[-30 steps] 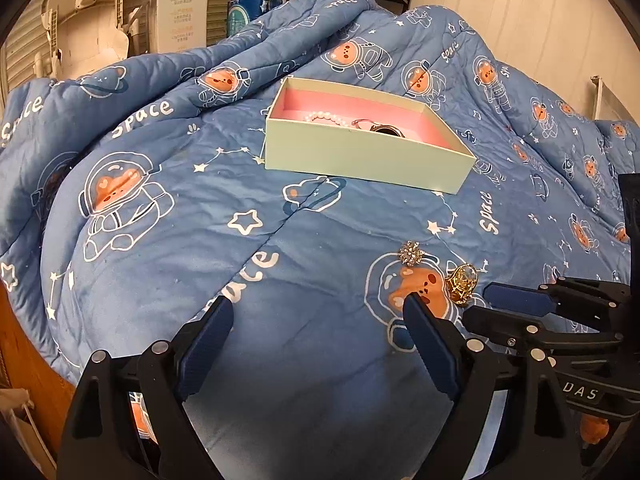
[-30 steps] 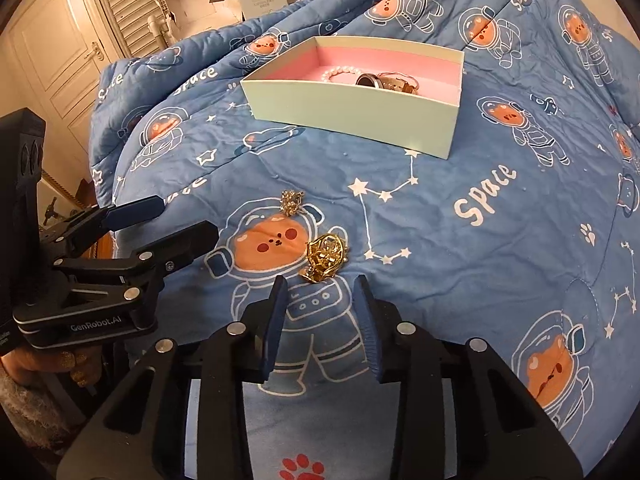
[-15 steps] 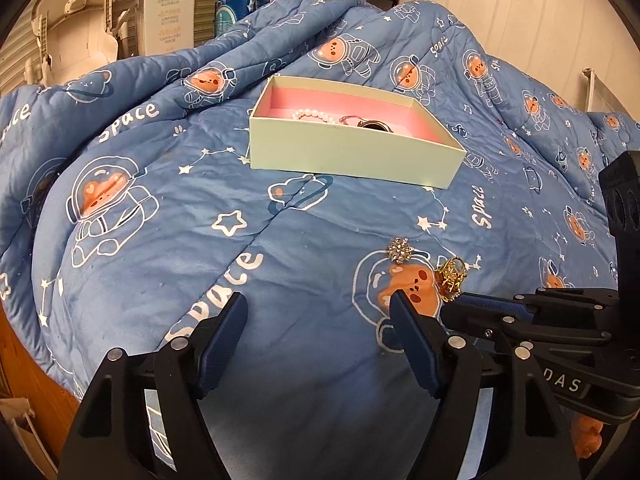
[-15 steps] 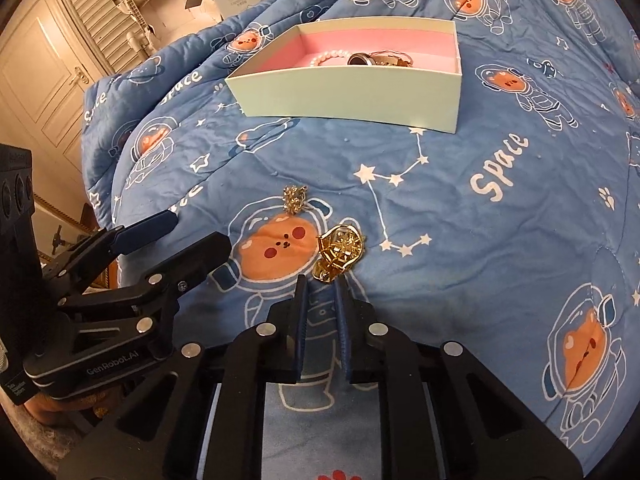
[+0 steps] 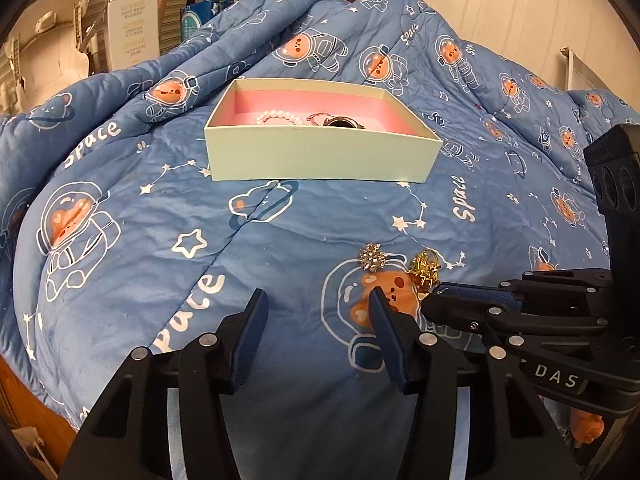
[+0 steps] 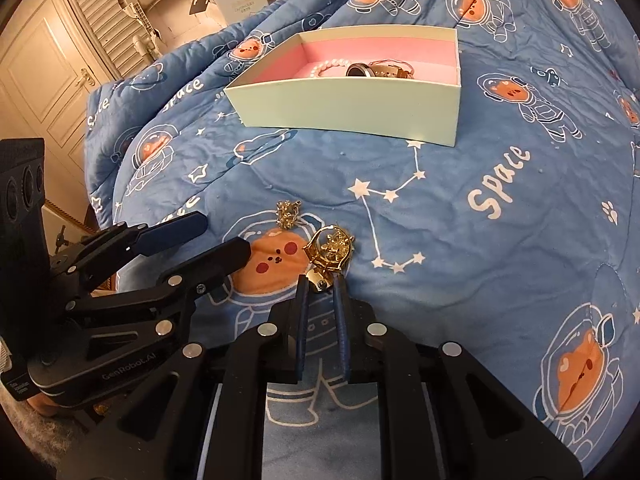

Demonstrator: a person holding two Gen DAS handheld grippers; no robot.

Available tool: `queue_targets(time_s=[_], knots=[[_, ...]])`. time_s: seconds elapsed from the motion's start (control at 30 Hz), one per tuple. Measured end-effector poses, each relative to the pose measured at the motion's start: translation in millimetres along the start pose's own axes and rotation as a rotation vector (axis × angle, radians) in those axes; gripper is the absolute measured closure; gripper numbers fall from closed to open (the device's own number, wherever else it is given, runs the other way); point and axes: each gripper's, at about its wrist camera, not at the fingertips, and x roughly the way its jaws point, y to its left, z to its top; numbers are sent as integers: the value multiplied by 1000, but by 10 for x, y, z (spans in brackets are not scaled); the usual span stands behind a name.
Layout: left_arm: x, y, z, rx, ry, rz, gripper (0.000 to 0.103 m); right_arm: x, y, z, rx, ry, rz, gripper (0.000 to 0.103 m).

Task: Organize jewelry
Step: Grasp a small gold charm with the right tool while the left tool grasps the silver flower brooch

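- Right tool closed on the gold brooch, gripping only its lower stub; ornate head sticks out past the fingertips, just above the quilt.
- Best kept pinched firmly and lifted straight up, slowly: small grip area, so a likely twist or slip if swung fast.
- Left tool apart and holding nothing, hovering low over the quilt just beside the right one; better held back or shifted aside to leave the carry path free.
- Silver snowflake brooch lying loose on the quilt, close beside the gold one; worth avoiding a snag on the way up.
- Box farther up the bed, well apart, with pearl bracelet and watch already on its pink lining.
- Should clear the near wall before lowering, then release over bare lining.
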Motion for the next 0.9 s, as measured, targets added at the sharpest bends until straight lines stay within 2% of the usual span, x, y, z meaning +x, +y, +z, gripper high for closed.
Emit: queue_targets(time_s=[0.07,0.23,0.37,0.4,0.53,0.57,0.9], knots=[[16,-35,29,14,-2,-18,58,-42,-43,-9,0,7,6,90],[132,-190,116,79,-3,-31,58,-168,-120,-71,-8,7,-6,90],[243,-233,163,88,12,-44,64,-204,-203,-116,13,10,-14,90],[261,-243,172,91,14,-48,66,-207,-215,-121,17,11,-15,90],[302,-275,191,103,23,-47,85,-211,-224,-118,16,12,-14,90],[301,-277,190,100,23,-49,86,-212,-221,-114,13,11,-13,90],[116,-165,175,39,1,-68,86,-247,-202,-57,-23,-1,10,90]])
